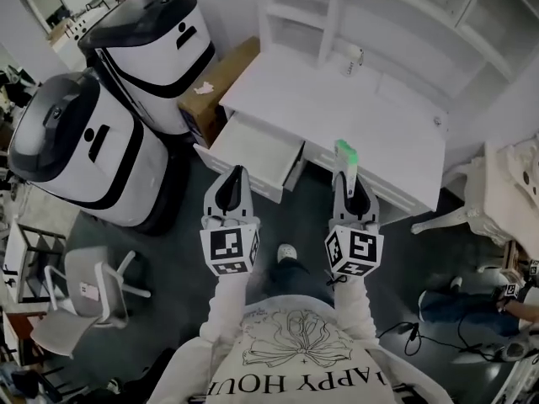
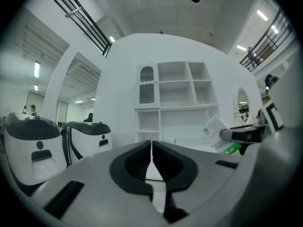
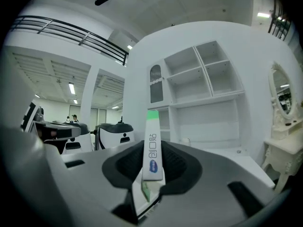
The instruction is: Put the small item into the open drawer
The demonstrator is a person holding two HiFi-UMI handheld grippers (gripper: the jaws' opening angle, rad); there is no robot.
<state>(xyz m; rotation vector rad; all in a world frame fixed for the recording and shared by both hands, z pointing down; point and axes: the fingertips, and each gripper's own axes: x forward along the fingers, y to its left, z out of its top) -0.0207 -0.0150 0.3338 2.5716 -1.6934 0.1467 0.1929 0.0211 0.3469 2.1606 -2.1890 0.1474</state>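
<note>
A slim white box with a green end, the small item (image 3: 152, 150), stands clamped between the pads of my right gripper (image 3: 152, 162); in the head view the small item (image 1: 346, 152) sticks out past the right gripper (image 1: 349, 178), over the floor just before the white desk (image 1: 354, 108). The open drawer (image 1: 253, 151) hangs out of the desk's left front, and it looks bare inside. My left gripper (image 1: 233, 185) hovers just in front of that drawer, jaws together with nothing between them; the left gripper (image 2: 151, 162) shows the same in its own view.
Two large white-and-black machines (image 1: 93, 133) stand left of the desk, with a cardboard box (image 1: 215, 87) between them and the desk. A white hutch with shelves (image 1: 396, 11) rises behind the desktop, which carries a small cup (image 1: 352, 59). An ornate white chair (image 1: 497, 192) sits at right, an office chair (image 1: 80, 297) at lower left.
</note>
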